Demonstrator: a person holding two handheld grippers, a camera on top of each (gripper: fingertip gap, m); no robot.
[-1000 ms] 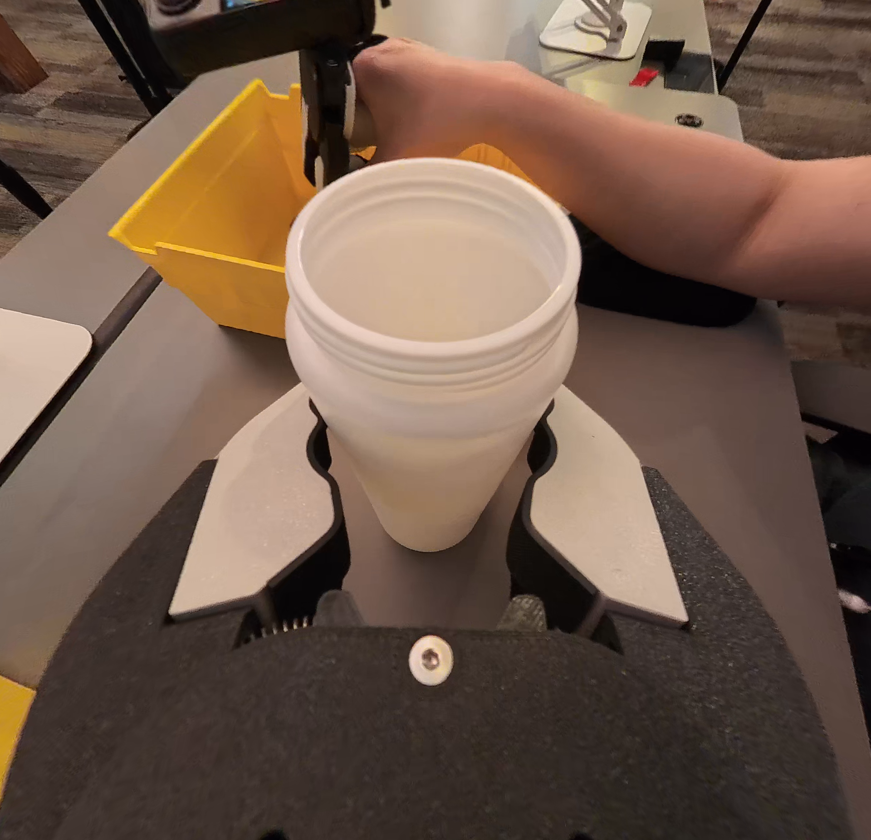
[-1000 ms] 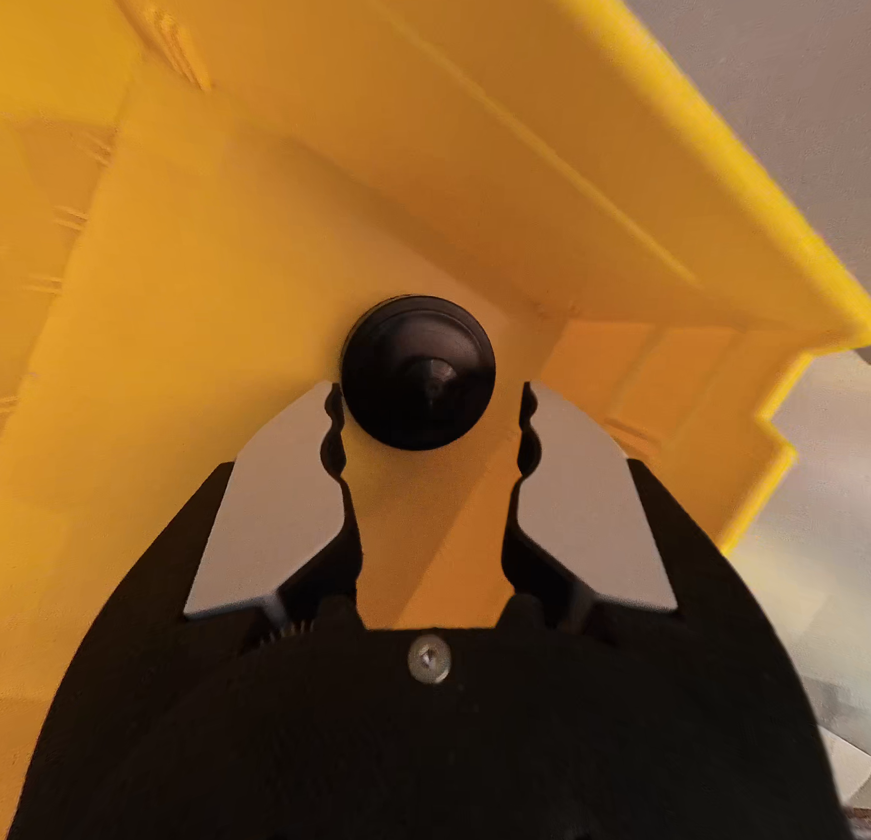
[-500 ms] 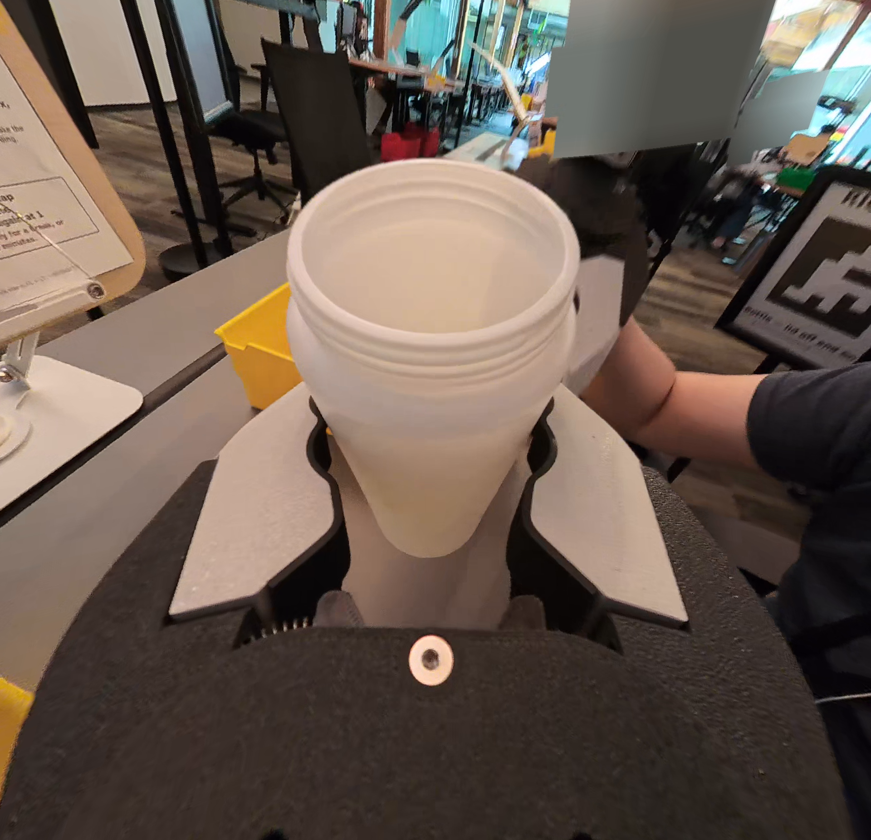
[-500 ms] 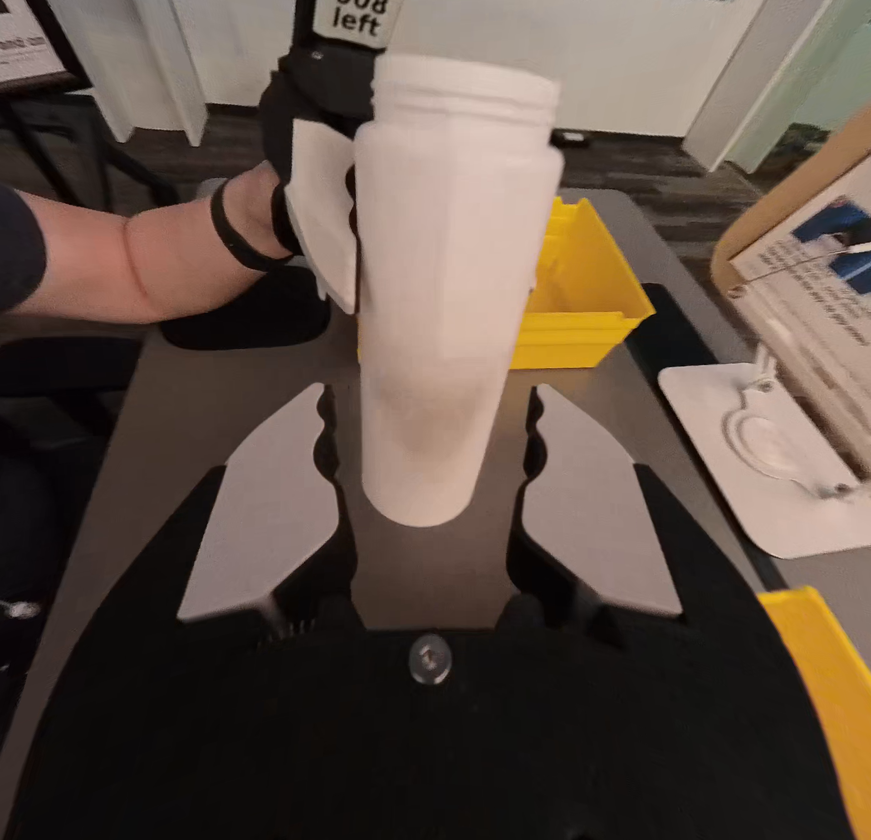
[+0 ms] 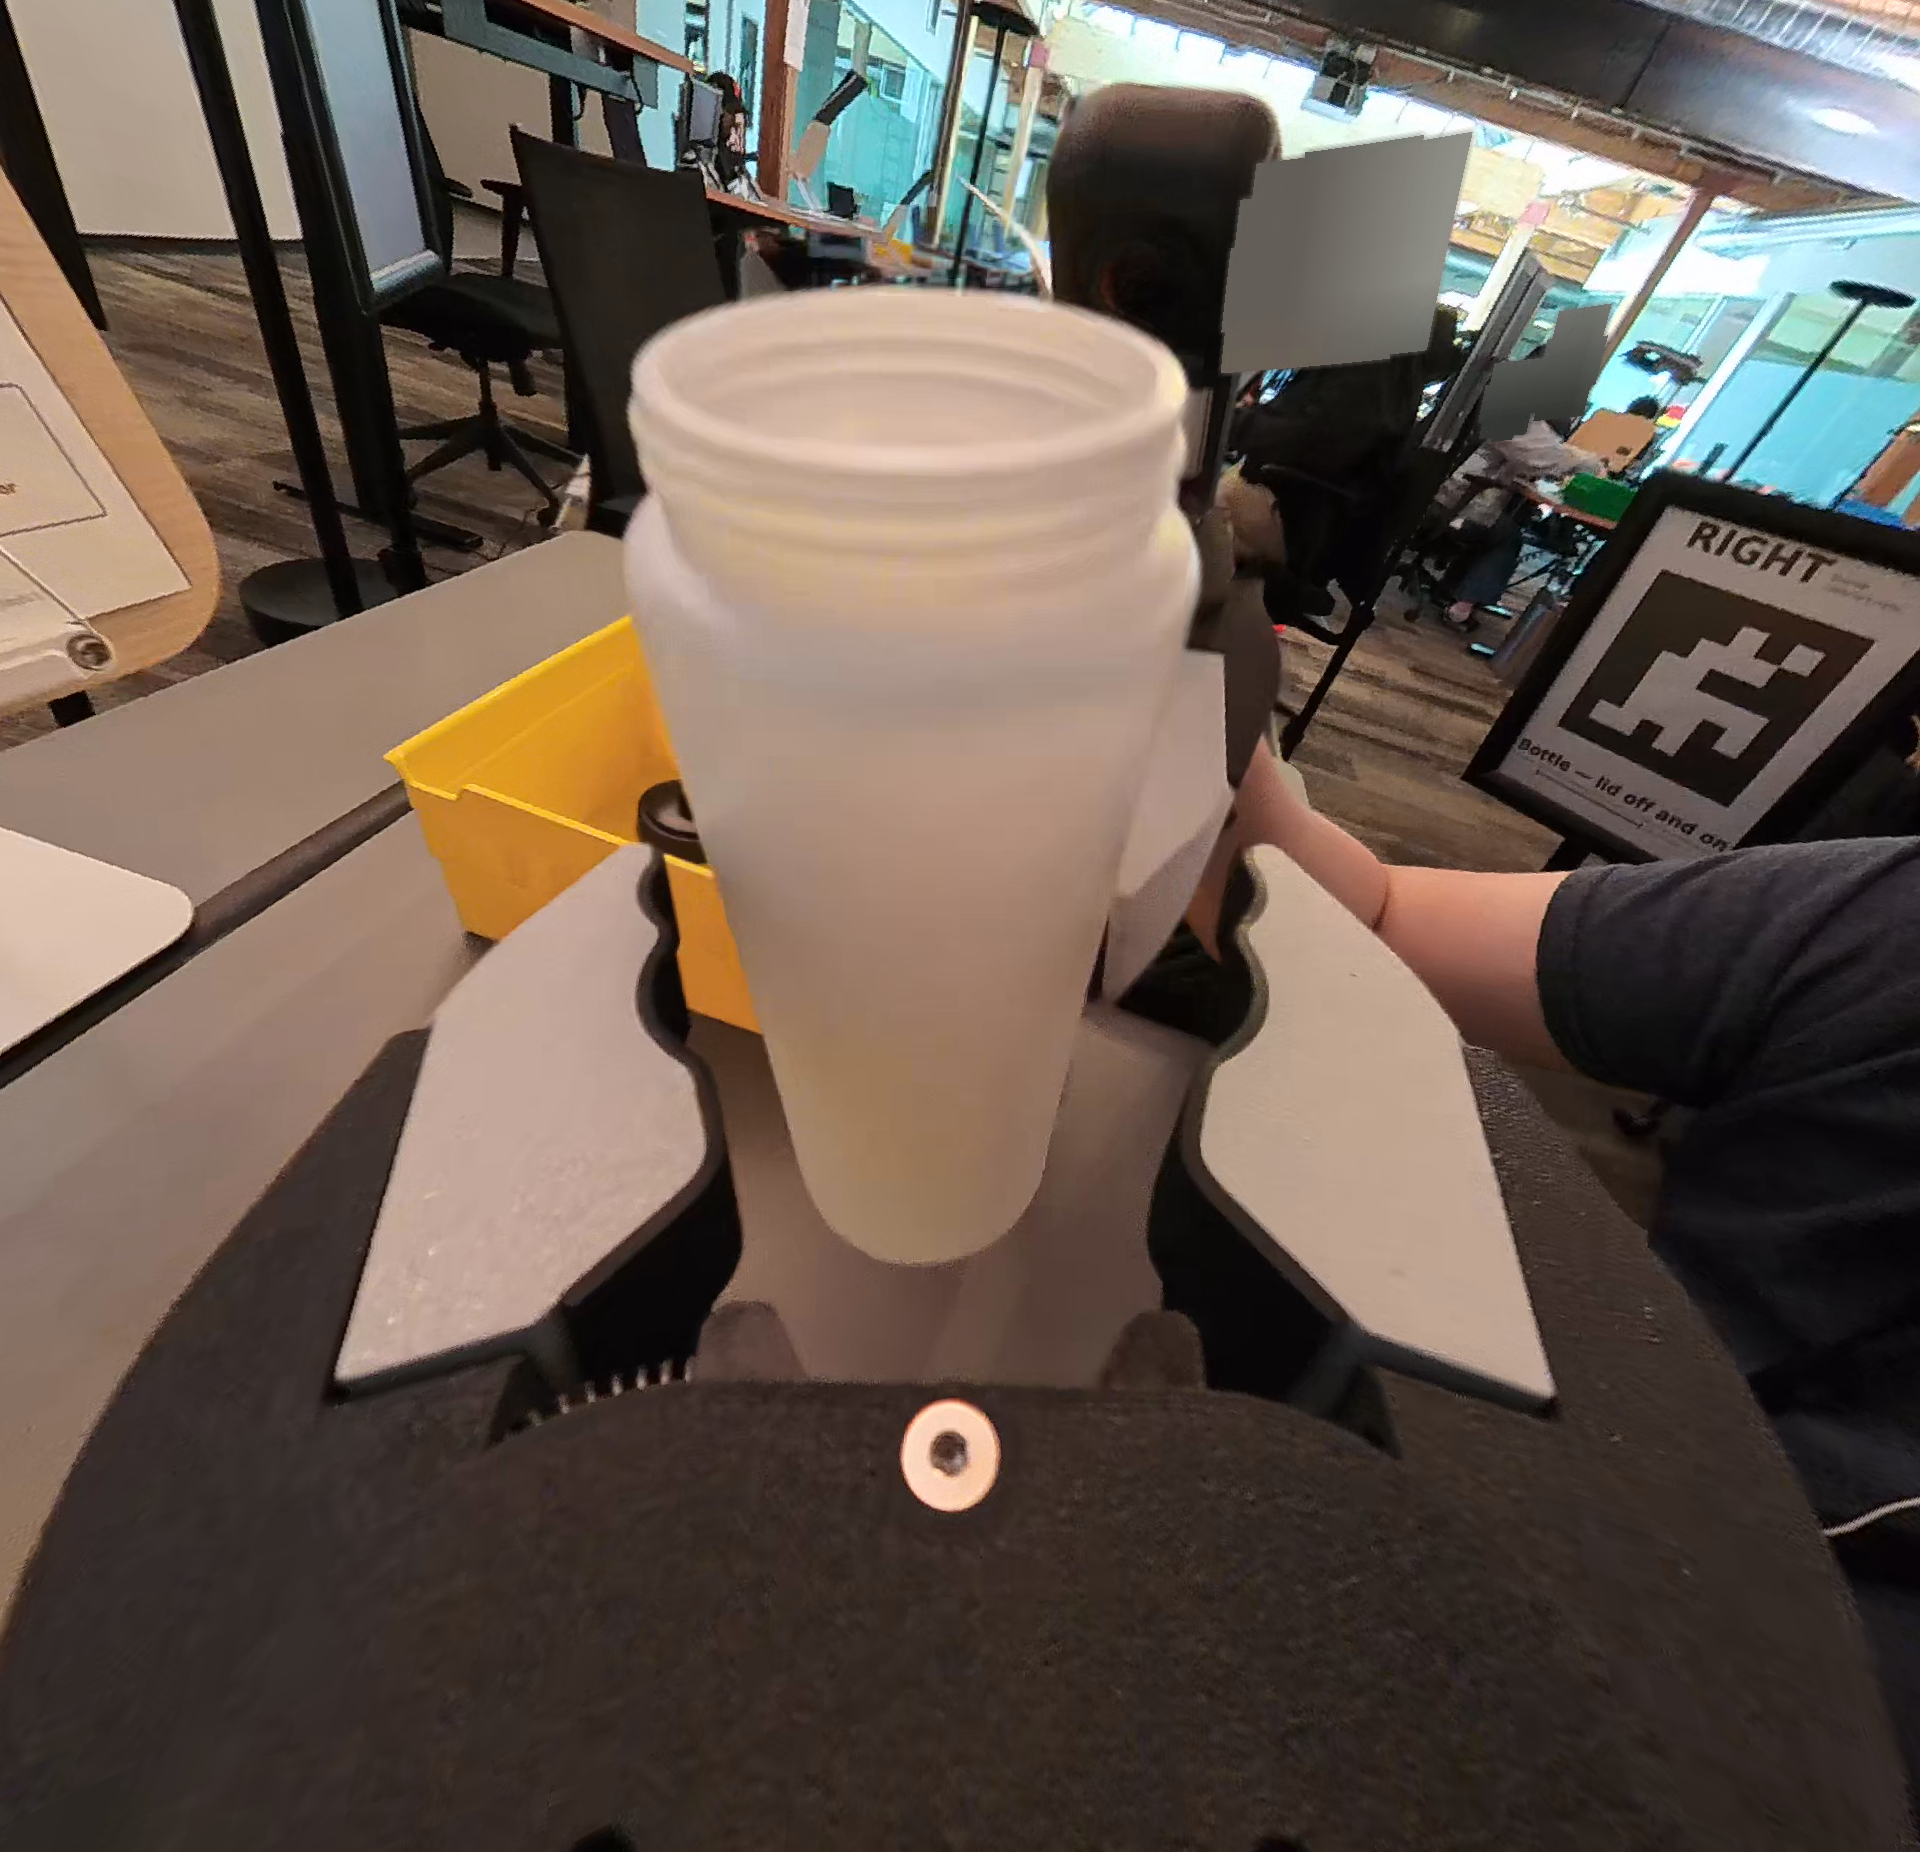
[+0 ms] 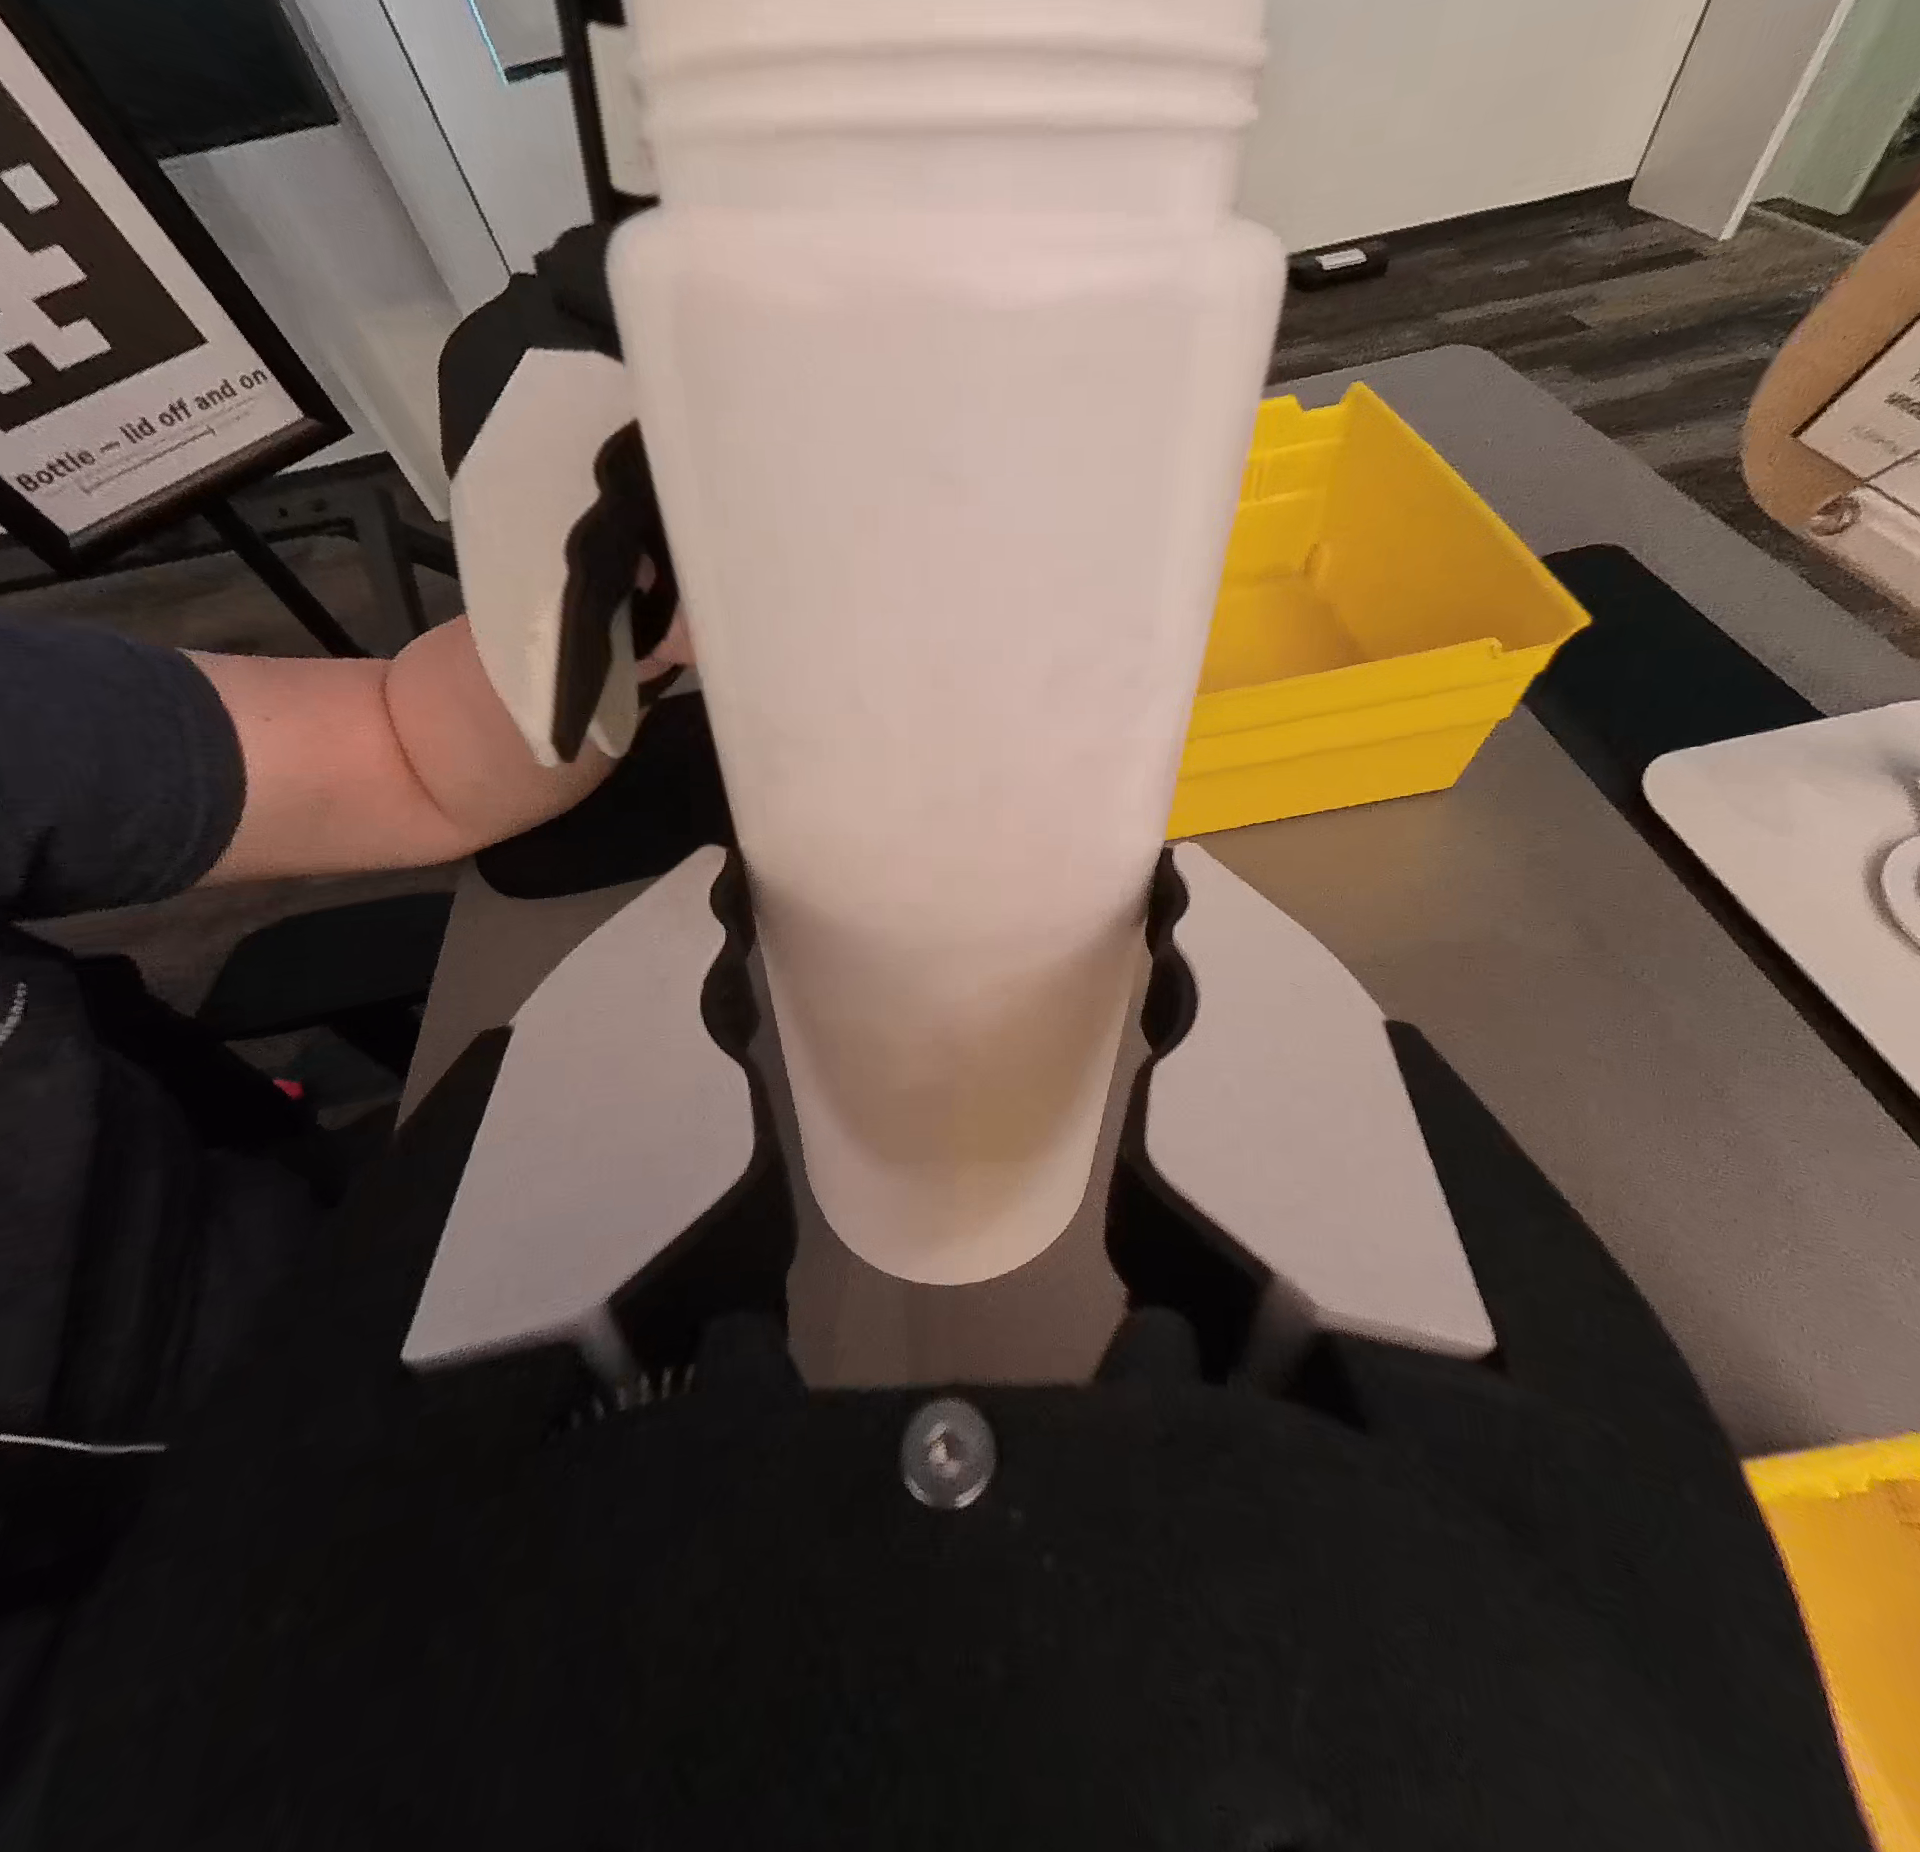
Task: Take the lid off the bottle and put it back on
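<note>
Right claw [image 6: 945,898] has closed on the bottle [image 6: 935,555]; left claw [image 5: 948,888] stands wide, lid [image 5: 665,823] half hidden.

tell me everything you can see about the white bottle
The white bottle is matte, plastic-looking and tall, with a wide threaded neck. Its mouth is open, no lid on it, and it looks empty. It is upright, above the grey table, between the fingers of both grippers: the left gripper and the right gripper.

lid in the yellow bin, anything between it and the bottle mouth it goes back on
Nothing covers the open mouth of the bottle. The lid sits low in the yellow bin beside it, so only the bin's wall must be cleared. The left gripper and right gripper flank the bottle, neither at the lid.
</note>
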